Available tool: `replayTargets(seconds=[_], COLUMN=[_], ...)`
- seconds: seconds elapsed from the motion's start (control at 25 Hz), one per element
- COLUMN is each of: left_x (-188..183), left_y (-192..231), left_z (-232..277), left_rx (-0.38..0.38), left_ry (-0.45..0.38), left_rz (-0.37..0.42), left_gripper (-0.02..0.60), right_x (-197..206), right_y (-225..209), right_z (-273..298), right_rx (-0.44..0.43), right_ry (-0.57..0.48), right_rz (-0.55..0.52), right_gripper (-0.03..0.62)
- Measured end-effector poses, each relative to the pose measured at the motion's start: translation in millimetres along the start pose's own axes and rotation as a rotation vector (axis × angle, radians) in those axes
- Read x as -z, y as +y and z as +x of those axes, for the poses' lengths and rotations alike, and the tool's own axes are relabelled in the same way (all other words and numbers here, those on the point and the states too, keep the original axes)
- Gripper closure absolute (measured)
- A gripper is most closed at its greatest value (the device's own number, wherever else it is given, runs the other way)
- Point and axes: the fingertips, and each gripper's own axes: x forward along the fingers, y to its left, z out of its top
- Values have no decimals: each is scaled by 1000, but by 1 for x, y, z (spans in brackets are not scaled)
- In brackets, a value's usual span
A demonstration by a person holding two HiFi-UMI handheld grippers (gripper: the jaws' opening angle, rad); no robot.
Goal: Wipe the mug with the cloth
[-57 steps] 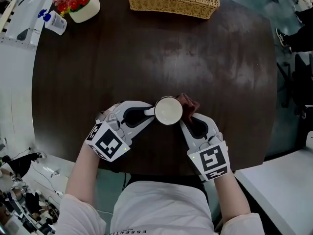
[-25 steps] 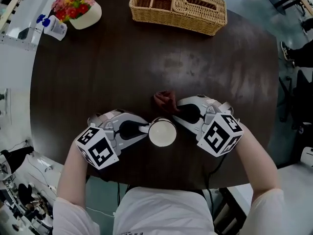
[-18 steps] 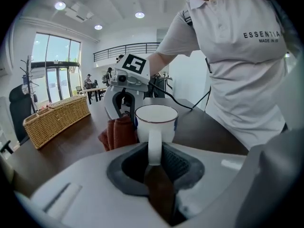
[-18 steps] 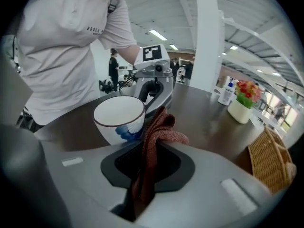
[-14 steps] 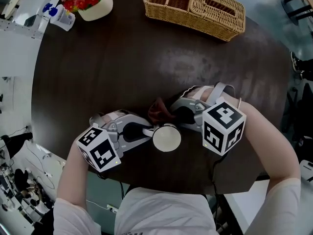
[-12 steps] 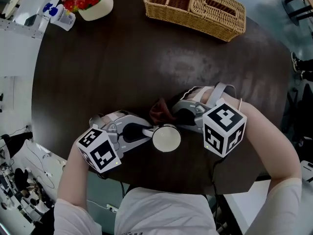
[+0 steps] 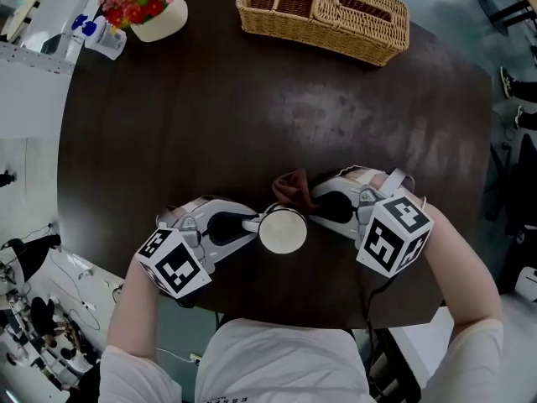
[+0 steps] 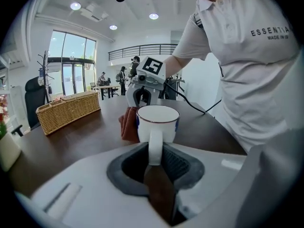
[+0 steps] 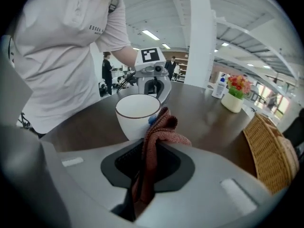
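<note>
One mug upright on the table, held between two grippers.
The single white mug [image 7: 283, 230] stood on the dark table [image 7: 210, 91], mouth up and long axis vertical. Its handle pointed to the person's left, into the left gripper [image 7: 252, 222], whose jaws were clamped on that handle. At the mug's right, the right gripper [image 7: 312, 204] had its jaws closed on the one brown cloth [image 7: 292, 189]. The cloth bunched against the mug's far side, touching its wall. Well beyond the mug lay one wicker basket [image 7: 323, 8], with one flower pot [image 7: 149, 13] far off to the mug's left.
</note>
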Motion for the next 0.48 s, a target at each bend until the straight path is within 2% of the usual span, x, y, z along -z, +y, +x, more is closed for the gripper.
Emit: replayTargets(seconds=[0.24, 0.48], left_x=[-1, 0], left_y=[0, -3], left_z=[-1, 0], left_rx=[-69, -128], left_ry=[-17, -25], left_rz=[-51, -65], left_gripper=[506, 506], right_x=[-1, -1], right_y=[14, 40], right_z=[-12, -15], right_rx=[146, 263], right_ry=[-25, -45], right_rz=[143, 280], right_gripper=[515, 515])
